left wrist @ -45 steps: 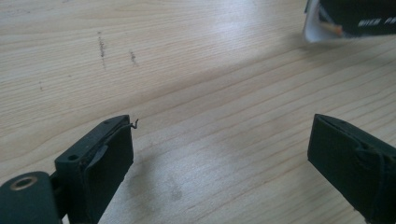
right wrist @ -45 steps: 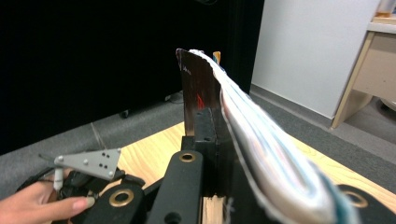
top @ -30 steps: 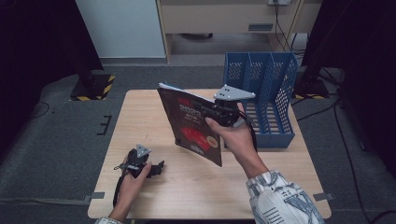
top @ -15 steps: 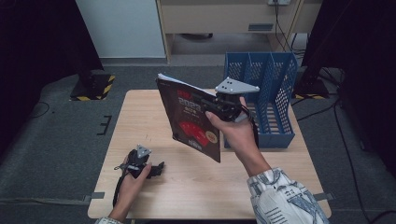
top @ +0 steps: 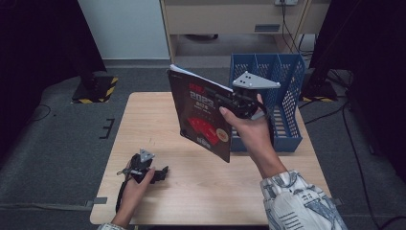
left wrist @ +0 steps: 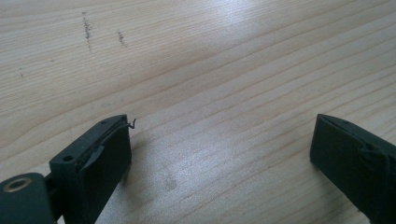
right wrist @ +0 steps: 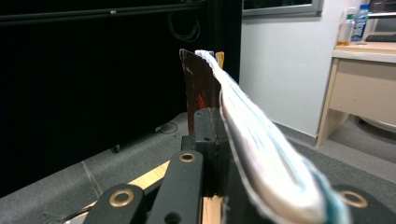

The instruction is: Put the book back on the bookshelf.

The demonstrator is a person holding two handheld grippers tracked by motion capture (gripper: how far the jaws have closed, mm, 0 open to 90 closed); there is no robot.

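Observation:
A thin book (top: 203,115) with a dark cover and red print is held upright above the wooden table (top: 163,115). My right gripper (top: 229,103) is shut on its right-hand edge. In the right gripper view the book (right wrist: 243,130) stands edge-on between the jaws, its white pages fanned to the right. My left gripper (top: 160,173) rests on the table near the front left, jaws open. The left gripper view shows its two black fingertips (left wrist: 105,151) wide apart over bare wood, with nothing between them.
A blue mesh file rack (top: 275,96) with upright dividers stands on the table's right side, just behind the lifted book. Beyond the table are a beige desk (top: 230,19) and a white panel (top: 119,28). Dark stands flank both sides.
The right hand has lifted the book higher above the table and carried it slightly toward the blue rack. The left gripper has stayed where it was.

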